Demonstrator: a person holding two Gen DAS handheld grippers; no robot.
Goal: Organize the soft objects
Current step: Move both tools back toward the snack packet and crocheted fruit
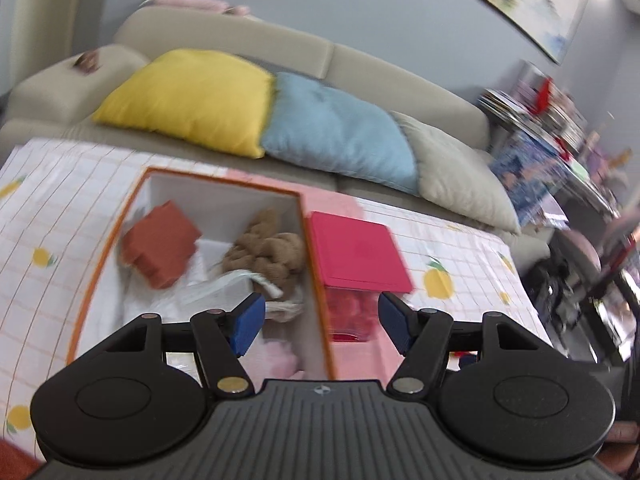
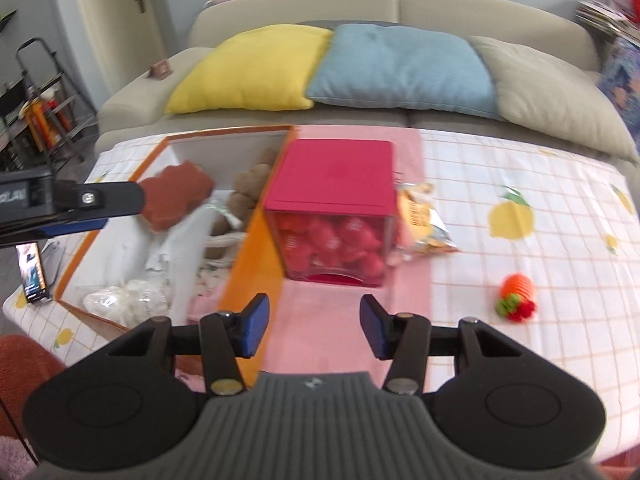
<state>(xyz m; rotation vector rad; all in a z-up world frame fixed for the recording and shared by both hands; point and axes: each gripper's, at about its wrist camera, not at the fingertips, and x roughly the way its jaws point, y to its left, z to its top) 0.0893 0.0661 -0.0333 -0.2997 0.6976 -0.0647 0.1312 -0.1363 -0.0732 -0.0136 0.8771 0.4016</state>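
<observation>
An open orange-rimmed white box [image 1: 224, 182] [image 2: 256, 240] sits on the table. It holds a rust-red soft block [image 1: 160, 246] [image 2: 176, 196], a brown plush toy [image 1: 268, 250] [image 2: 248, 184], white bagged items [image 2: 124, 300] and something pink [image 1: 280, 360]. My left gripper [image 1: 322, 322] is open and empty above the box's right wall; it shows from the side in the right wrist view [image 2: 80, 208]. My right gripper [image 2: 314, 328] is open and empty over a pink cloth [image 2: 320, 320]. An orange knitted toy [image 2: 518, 298] lies on the table to the right.
A clear cube with a pink lid [image 1: 358, 252] [image 2: 334, 204], full of red soft pieces, stands beside the box. A snack packet [image 2: 424, 220] lies behind it. A sofa with yellow [image 2: 256, 68], blue [image 2: 400, 68] and beige cushions is behind the table. A phone [image 2: 34, 272] stands at left.
</observation>
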